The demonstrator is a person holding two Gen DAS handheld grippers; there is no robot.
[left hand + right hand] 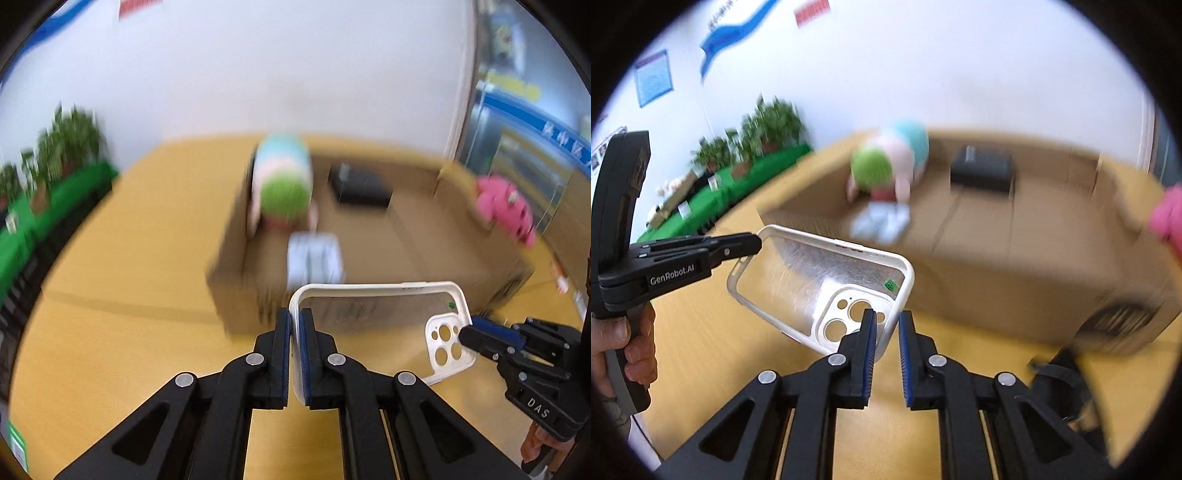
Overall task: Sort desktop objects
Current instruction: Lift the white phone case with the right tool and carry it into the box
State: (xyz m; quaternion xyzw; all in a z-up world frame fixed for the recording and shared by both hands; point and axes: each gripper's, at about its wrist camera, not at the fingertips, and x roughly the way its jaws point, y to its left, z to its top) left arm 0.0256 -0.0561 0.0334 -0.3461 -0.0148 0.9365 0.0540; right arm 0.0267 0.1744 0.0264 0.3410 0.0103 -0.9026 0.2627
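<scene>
Both grippers, left gripper clamped, flank the phone case.

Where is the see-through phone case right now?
The clear white-rimmed phone case is held up above the wooden table, in front of the cardboard box, the left gripper clamping one end and the right gripper at its camera end.
</scene>
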